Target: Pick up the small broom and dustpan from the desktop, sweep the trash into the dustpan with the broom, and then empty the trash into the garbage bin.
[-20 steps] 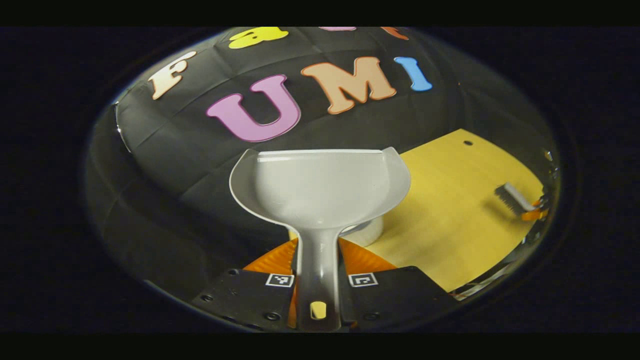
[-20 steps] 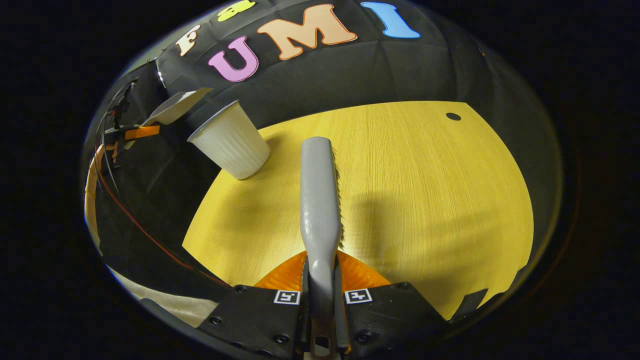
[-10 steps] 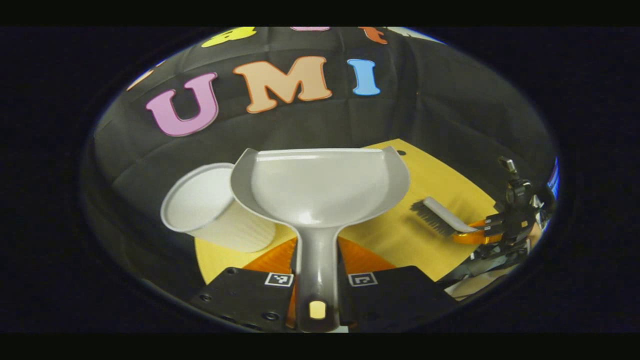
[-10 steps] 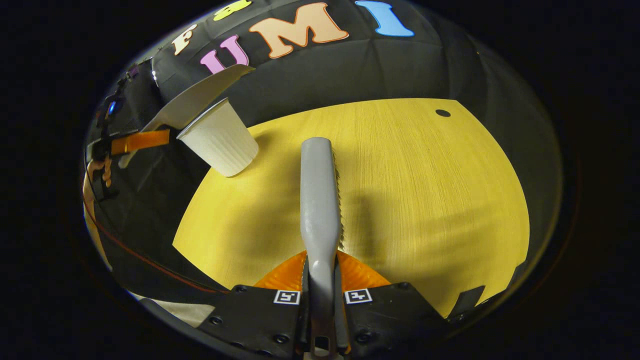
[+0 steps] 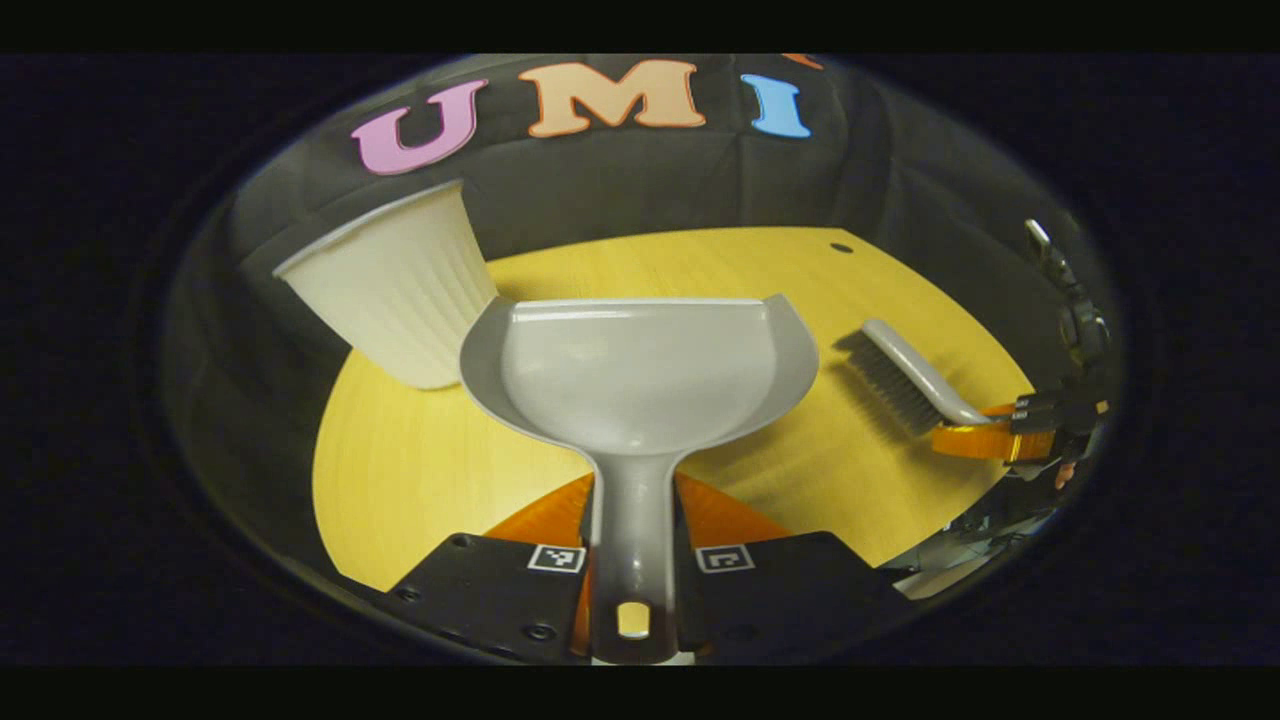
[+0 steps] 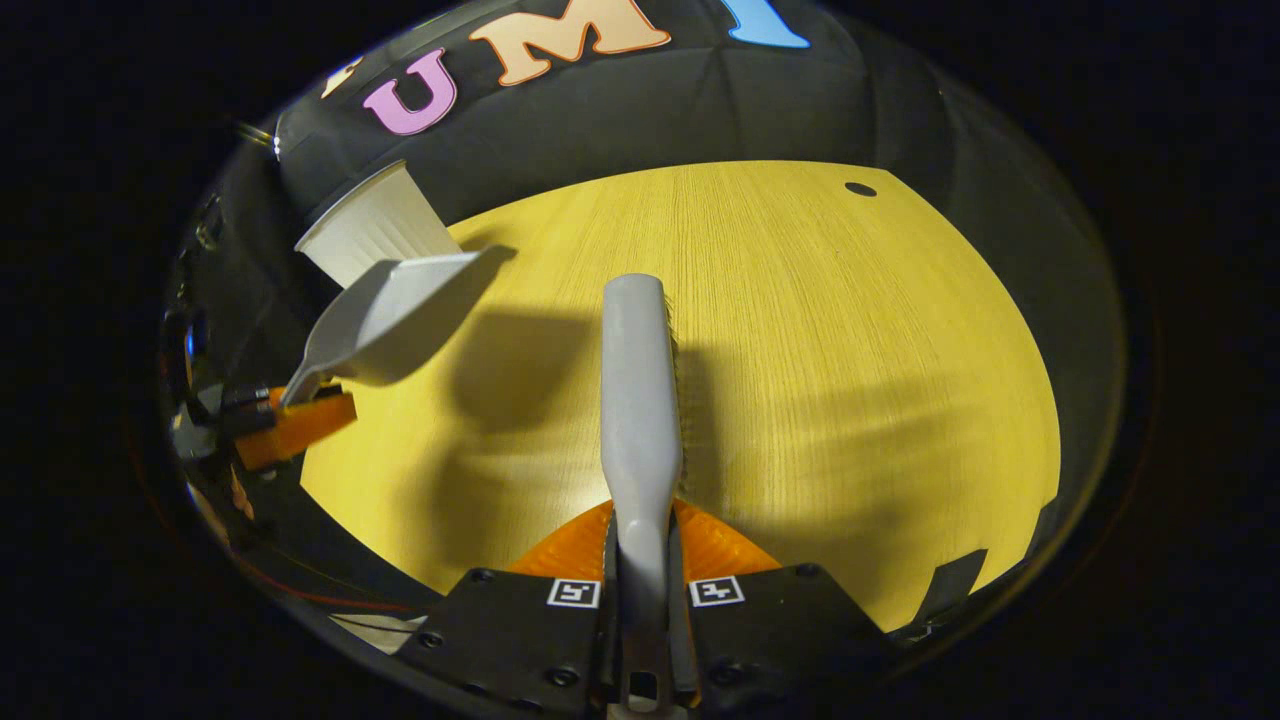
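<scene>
My left gripper (image 5: 634, 520) is shut on the handle of a grey dustpan (image 5: 640, 375), whose pan looks empty and is held above the yellow desktop (image 5: 420, 480). A white ribbed cup (image 5: 390, 285), serving as the bin, stands at the table's far left, just left of the pan. My right gripper (image 6: 642, 545) is shut on the handle of a grey small broom (image 6: 640, 400), bristles facing right, held over the desktop (image 6: 850, 350). In the right gripper view the dustpan (image 6: 385, 315) hovers at the left in front of the cup (image 6: 365, 235). The broom (image 5: 905, 375) appears at the right in the left gripper view.
The black cloth wall rises behind the table. A small dark hole (image 6: 860, 189) marks the desktop's far right corner. The table's left edge runs close to the cup. A red cable trails below the table at the lower left.
The dustpan has swung right and down, from over the cup and beyond the table edge to over the desktop beside the cup. The broom stays held, with little shift.
</scene>
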The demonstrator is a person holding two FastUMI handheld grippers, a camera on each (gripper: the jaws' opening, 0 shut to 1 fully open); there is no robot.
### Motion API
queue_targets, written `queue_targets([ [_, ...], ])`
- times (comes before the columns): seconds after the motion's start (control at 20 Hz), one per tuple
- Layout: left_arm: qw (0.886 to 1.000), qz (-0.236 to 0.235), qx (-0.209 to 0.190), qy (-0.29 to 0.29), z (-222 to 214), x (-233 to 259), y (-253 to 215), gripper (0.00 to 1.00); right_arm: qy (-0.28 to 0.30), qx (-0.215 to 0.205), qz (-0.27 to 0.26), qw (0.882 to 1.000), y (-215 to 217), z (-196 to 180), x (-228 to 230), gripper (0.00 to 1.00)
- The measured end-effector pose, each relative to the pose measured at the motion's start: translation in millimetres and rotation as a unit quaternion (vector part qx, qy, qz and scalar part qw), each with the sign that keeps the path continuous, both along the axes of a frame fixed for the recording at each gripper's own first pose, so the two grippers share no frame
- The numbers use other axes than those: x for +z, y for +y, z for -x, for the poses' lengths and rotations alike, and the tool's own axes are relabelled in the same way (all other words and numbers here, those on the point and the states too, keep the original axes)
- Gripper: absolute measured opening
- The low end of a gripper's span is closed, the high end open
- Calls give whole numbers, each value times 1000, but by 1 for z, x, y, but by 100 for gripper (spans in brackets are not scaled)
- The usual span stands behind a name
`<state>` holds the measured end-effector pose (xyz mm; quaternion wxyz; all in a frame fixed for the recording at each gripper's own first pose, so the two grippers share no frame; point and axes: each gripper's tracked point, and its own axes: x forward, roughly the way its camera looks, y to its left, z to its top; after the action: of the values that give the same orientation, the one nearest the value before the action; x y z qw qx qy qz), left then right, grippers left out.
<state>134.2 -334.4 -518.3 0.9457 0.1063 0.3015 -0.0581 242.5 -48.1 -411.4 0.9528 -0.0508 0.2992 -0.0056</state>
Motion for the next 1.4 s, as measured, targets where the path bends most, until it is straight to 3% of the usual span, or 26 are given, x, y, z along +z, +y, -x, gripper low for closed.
queue_targets([
  [0.2,998,50,33,22,13,-24,-6,27,2,-17,4,1000,-6,-2,-8,17],
  [0.4,997,33,63,11,10,-23,-2,27,13,-24,14,1000,-6,-8,-19,17],
  [0.95,994,62,85,34,19,-34,-10,30,19,-29,7,999,2,-27,-25,18],
  [1.15,993,70,86,27,20,-33,-14,34,23,-22,2,999,0,-20,-22,25],
  [1.3,993,74,91,23,26,-32,-12,78,23,-14,-11,1000,3,-10,-19,82],
  [1.35,993,74,94,21,28,-32,-12,80,21,-14,-14,1000,2,-10,-19,93],
  [1.4,993,69,96,20,30,-30,-10,80,20,-12,-18,1000,2,-6,-15,93],
])
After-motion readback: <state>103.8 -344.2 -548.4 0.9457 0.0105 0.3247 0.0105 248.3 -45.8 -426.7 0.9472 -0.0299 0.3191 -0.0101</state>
